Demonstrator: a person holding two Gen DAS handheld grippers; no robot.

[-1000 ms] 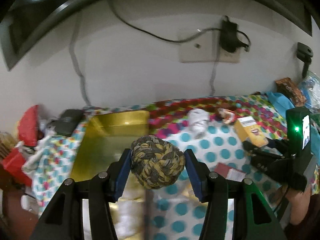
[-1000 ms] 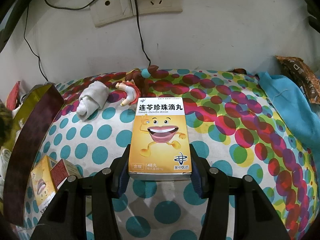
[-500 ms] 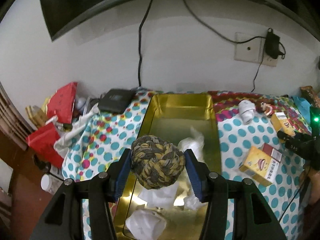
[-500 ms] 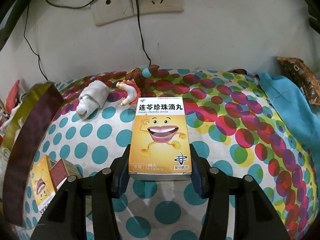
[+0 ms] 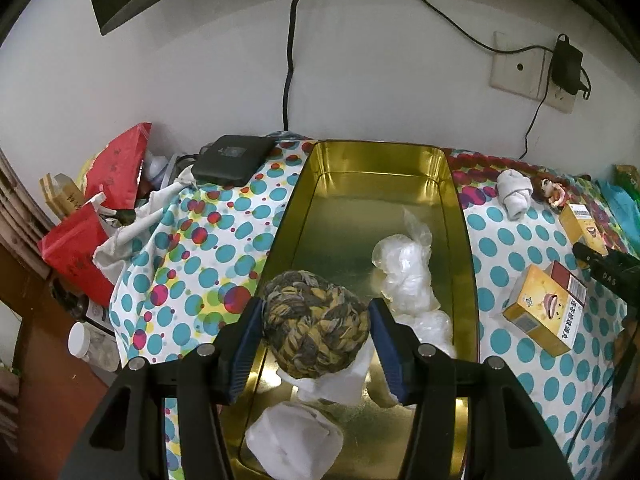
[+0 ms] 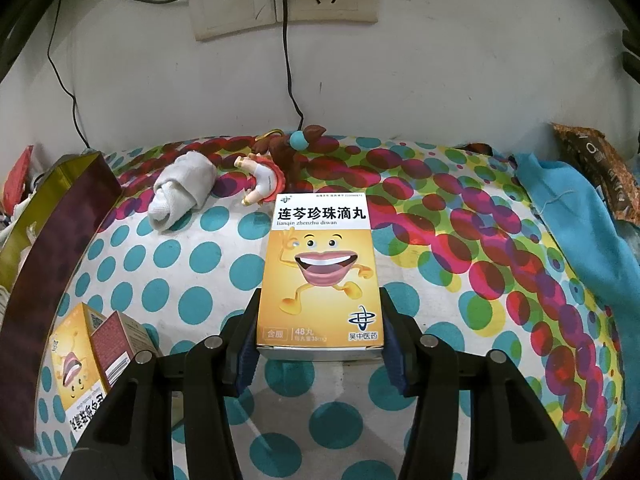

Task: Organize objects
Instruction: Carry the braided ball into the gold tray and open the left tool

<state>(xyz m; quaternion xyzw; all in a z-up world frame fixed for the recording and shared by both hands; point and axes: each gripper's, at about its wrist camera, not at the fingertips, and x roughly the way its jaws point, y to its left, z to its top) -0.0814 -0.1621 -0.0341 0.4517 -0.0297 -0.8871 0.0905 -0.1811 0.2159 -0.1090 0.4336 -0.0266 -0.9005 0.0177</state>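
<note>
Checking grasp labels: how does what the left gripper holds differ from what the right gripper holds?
The left gripper holds a round braided ball, mottled yellow and dark; the right gripper holds a flat yellow medicine box with printed text. The braided ball hangs over the gold tin; the medicine box is over the dotted cloth. Both are clamped by their sides.

Both views were evenly, softly lit and sharp, without motion blur. The gold tin (image 5: 460, 208) threw bright glare off its inner walls. Fisheye bending curved the wall (image 6: 440, 80), and the corners fell black.
</note>
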